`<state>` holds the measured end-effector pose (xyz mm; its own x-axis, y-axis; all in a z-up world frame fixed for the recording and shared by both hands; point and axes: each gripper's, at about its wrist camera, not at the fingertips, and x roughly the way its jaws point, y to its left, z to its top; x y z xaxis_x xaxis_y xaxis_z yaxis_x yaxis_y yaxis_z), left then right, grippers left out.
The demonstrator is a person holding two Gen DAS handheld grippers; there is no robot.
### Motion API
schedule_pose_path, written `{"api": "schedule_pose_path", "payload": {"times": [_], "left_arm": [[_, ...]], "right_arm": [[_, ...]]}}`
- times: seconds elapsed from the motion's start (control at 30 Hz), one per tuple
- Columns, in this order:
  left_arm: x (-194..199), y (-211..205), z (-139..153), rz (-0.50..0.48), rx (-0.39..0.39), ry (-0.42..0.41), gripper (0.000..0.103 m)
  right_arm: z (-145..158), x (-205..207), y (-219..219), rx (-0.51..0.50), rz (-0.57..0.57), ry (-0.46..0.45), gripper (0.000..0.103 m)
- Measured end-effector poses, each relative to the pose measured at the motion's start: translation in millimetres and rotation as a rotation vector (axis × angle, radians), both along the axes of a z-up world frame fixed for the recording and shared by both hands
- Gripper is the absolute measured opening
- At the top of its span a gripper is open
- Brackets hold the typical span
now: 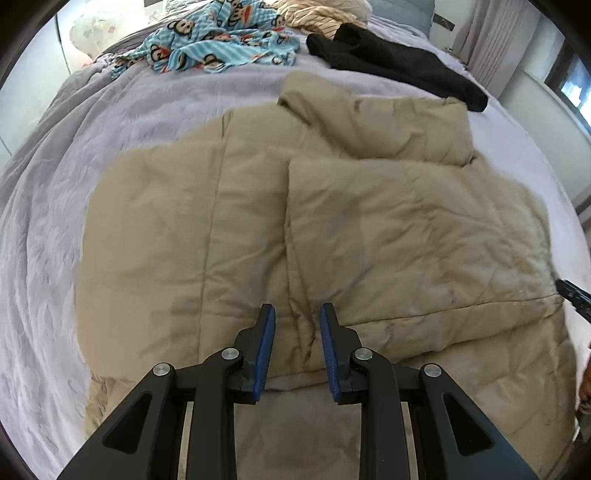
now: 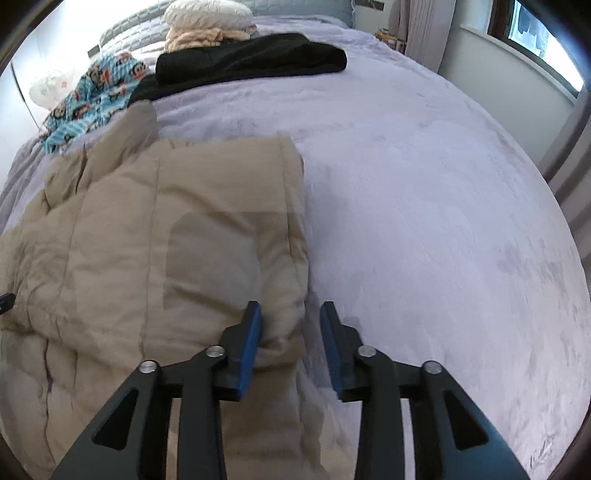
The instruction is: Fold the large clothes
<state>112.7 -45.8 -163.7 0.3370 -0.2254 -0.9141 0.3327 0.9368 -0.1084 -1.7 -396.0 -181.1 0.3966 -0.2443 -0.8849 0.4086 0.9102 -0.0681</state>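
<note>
A tan quilted jacket (image 1: 388,221) lies spread on the bed, its right half folded over the left so a long fold edge runs down the middle. My left gripper (image 1: 297,310) hovers over that edge near the hem, jaws a little apart, nothing pinched. In the right wrist view the jacket (image 2: 166,221) fills the left side. My right gripper (image 2: 290,308) straddles its right-hand folded edge. The left pad (image 2: 251,332) rests against the fabric, while the right pad (image 2: 332,339) stands clear over the bedcover.
The lavender plush bedcover (image 2: 443,221) stretches bare to the right of the jacket. At the far end lie a black garment (image 2: 251,55), a blue monkey-print cloth (image 1: 214,40) and a cream knit pile (image 1: 317,14). A window (image 2: 535,29) and a curtain (image 1: 487,44) stand at the right.
</note>
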Motion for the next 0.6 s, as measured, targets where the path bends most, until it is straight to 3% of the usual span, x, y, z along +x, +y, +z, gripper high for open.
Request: {"api": "schedule_pose_path", "payload": {"times": [0.13, 0.5, 0.53, 0.57, 0.6], "left_arm": [[-7, 2, 10, 0.036, 0.024, 0.012, 0.027], [-60, 7, 51, 0.072, 0.055, 0.096, 0.027], [-65, 8, 54, 0.075, 0.056, 0.093, 0.042], [-71, 9, 58, 0.081, 0.059, 0.092, 0.065], [-76, 10, 62, 0.094, 0.061, 0.085, 0.103]], "right_arm": [[7, -9, -2, 0.053, -0.02, 0.011, 0.04], [25, -52, 5, 0.332, -0.069, 0.04, 0.07], [26, -56, 8, 0.357, -0.069, 0.044, 0.072], [26, -59, 10, 0.373, -0.069, 0.048, 0.076], [27, -63, 11, 0.392, -0.068, 0.051, 0.078]]}}
